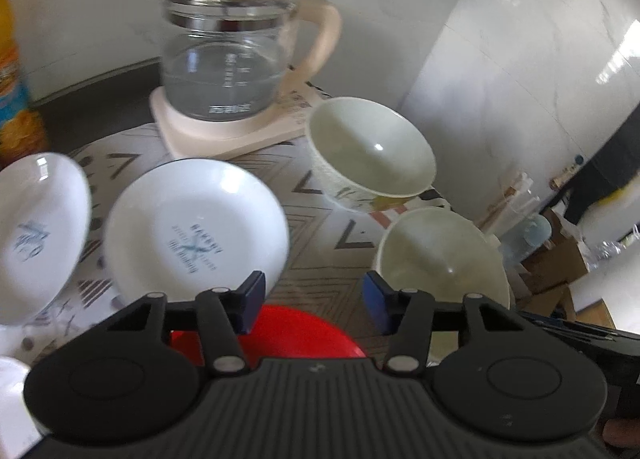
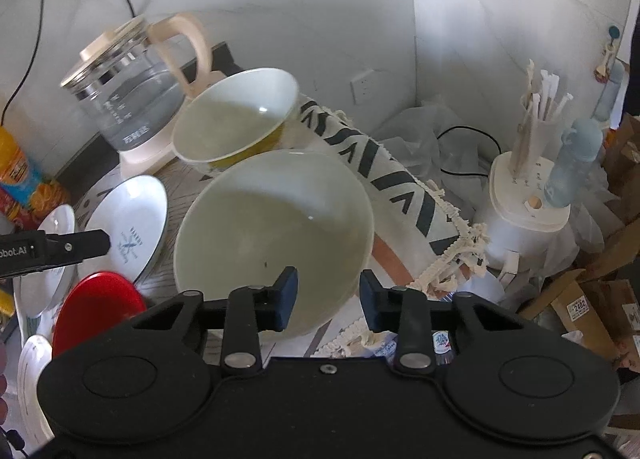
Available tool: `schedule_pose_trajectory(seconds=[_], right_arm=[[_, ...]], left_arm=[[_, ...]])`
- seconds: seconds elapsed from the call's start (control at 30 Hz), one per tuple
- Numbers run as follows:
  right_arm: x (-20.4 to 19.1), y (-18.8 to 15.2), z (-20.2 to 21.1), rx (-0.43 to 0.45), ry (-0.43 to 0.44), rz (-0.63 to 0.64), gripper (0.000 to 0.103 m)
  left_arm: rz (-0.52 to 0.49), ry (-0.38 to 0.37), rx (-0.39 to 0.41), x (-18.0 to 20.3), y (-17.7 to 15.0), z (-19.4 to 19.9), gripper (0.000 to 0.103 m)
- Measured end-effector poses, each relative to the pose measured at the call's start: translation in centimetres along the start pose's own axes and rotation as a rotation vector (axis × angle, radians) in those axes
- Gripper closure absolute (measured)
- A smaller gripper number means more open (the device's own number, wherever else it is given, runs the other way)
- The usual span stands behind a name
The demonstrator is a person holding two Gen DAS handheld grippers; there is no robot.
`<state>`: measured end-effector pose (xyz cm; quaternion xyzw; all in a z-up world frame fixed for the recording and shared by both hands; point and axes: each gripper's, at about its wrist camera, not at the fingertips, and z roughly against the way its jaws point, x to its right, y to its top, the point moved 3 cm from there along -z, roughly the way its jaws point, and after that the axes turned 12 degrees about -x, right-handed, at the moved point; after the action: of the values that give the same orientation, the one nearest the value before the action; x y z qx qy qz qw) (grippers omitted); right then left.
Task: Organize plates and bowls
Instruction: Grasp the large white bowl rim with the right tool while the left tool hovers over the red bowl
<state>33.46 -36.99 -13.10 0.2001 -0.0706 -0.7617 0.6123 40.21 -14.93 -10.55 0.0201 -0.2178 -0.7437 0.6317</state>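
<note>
In the left wrist view my left gripper (image 1: pixel 314 301) is open over the far edge of a red plate (image 1: pixel 296 333), with nothing between its blue pads. A white printed plate (image 1: pixel 196 227) lies ahead to its left, with a second white plate (image 1: pixel 36 231) beyond. Two cream bowls stand to the right, one far (image 1: pixel 368 147) and one near (image 1: pixel 440 255). In the right wrist view my right gripper (image 2: pixel 328 299) straddles the near bowl's (image 2: pixel 272 219) front rim. One pad is inside and one outside, with gaps showing. The far bowl (image 2: pixel 236 119) leans behind it.
A glass kettle (image 1: pixel 228 47) on its beige base stands at the back on the patterned cloth (image 1: pixel 320 195). An orange snack can (image 1: pixel 16 99) is at far left. A white stand with sticks and a bottle (image 2: pixel 528 199) and cardboard boxes (image 2: pixel 580 311) crowd the right.
</note>
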Motion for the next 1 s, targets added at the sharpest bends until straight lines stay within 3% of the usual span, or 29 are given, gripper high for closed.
schedule_pose_trajectory(seconds=[0.17,0.57,0.77,0.87,1.0], right_arm=[[0.6,0.2,-0.9,-0.010,-0.005,-0.043,0.076],[1.1,0.5,-2.4,-0.038,-0.022,-0.082,0.084],[1.2,0.7,-3.2,-0.052,-0.049,-0.076,0.084],[1.4,0.9,-3.8,-0.050,-0.041,-0.076,0.090],[1.2,1.2,-3.9,-0.040,-0.051,-0.049,0.090]], left_arm=[[-0.063,-0.039,-0.038,1.5,1.2,-1.8,0.058],[-0.097,-0.102,-0.127,3.0,2.4,-5.7,0.078],[-0.088,-0.101,-0.165,3.3,2.9,-7.5,0.091],[-0.091,-0.099,-0.173,3.4,3.0,-8.1,0.096],[-0.086,-0.084,-0.174,3.8,3.1,-8.6,0.099]])
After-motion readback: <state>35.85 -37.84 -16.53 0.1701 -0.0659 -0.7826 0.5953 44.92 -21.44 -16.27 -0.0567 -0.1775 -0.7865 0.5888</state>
